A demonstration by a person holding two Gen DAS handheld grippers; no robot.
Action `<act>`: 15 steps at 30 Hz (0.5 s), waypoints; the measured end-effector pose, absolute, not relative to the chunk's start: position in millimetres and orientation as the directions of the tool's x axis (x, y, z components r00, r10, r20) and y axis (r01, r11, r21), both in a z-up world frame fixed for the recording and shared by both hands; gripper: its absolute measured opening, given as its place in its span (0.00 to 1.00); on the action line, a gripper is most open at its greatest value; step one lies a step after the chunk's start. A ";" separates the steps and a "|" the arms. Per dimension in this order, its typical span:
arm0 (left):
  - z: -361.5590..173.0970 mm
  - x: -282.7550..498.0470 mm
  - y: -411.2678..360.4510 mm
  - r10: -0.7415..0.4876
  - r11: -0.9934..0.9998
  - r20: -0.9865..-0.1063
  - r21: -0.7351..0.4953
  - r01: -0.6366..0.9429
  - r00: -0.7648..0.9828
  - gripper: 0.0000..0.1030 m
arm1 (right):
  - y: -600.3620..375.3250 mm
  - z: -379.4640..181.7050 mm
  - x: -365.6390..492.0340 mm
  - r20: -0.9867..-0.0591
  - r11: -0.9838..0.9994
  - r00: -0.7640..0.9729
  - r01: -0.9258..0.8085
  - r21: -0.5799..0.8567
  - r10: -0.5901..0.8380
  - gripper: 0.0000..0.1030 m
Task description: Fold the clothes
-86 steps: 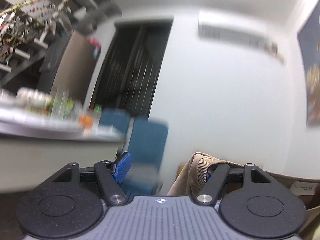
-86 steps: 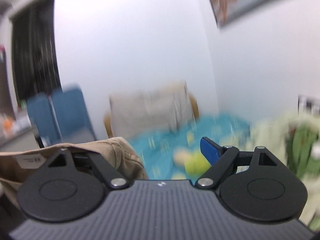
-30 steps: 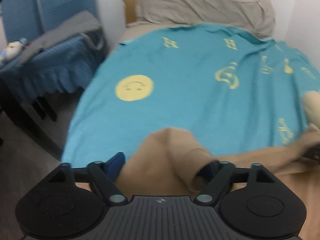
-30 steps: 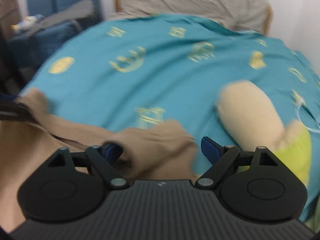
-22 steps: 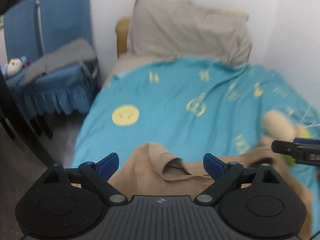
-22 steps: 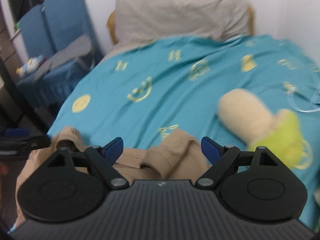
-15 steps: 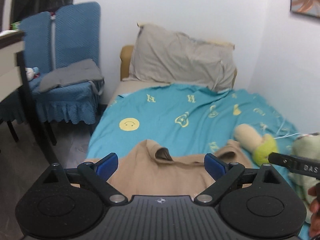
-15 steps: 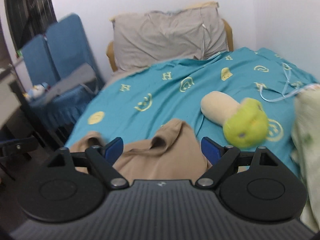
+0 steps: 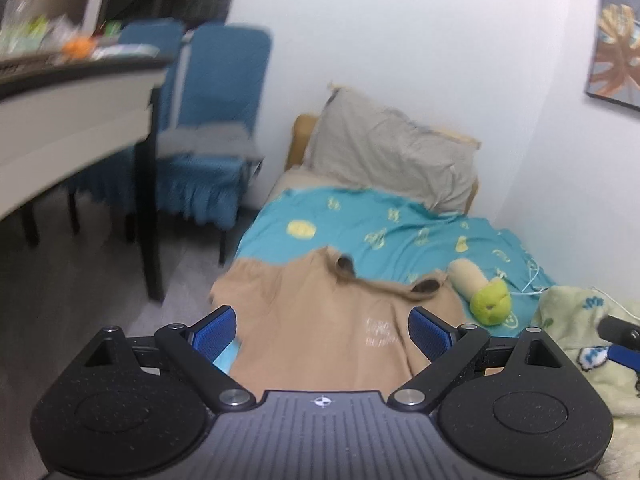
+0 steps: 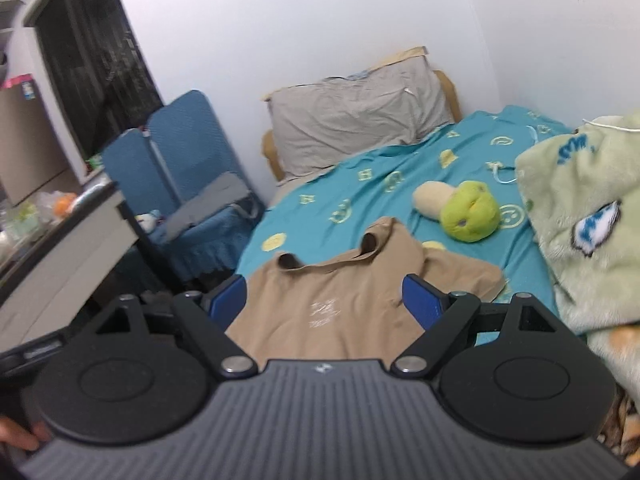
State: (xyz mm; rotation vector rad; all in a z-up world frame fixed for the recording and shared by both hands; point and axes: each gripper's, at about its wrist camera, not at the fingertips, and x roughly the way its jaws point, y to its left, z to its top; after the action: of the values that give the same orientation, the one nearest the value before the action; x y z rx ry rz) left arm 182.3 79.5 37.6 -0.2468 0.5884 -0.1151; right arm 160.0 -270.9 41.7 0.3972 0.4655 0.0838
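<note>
Sweater (image 10: 340, 292) in tan knit lies spread on the teal bedsheet (image 10: 384, 188), its cuffs pointing toward the pillow (image 10: 352, 116), a plush toy (image 10: 460, 208) just beside it. Both the left gripper (image 9: 322, 330) and right gripper (image 10: 326, 294) hang above it, jaws wide, holding nothing. It looks soft, light and floppy; the shoulders or hem corners seem best to pinch.

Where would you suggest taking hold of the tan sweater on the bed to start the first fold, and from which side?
I would take the tan sweater at its two raised shoulder humps beside the neckline, one per gripper, coming from the near hem side. It lies flat, chest print up, and those bunched ridges stand above the teal bedsheet. Both the left gripper and right gripper are open.
</note>
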 end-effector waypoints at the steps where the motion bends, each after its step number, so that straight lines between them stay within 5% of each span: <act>1: 33.5 179.0 84.3 -0.190 0.955 -0.531 -0.295 0.031 0.826 0.92 | -270.9 36.9 153.4 -0.407 0.916 0.898 0.011 0.401 0.167 0.83; 13: -58.7 219.7 149.7 -0.215 0.847 -0.572 -0.513 -0.141 0.791 0.86 | -276.5 -35.5 146.3 -0.416 0.887 0.888 0.019 0.461 0.197 0.63; 15: -77.2 242.1 161.8 -0.203 0.826 -0.600 -0.530 -0.194 0.774 0.81 | -276.1 -37.1 149.8 -0.413 0.884 0.888 0.014 0.467 0.204 0.45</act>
State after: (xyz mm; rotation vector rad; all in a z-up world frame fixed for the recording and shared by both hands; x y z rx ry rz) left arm 242.1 161.8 -77.2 -0.6120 0.6970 -0.0053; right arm 149.8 -276.1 -37.1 0.4796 0.4719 0.1028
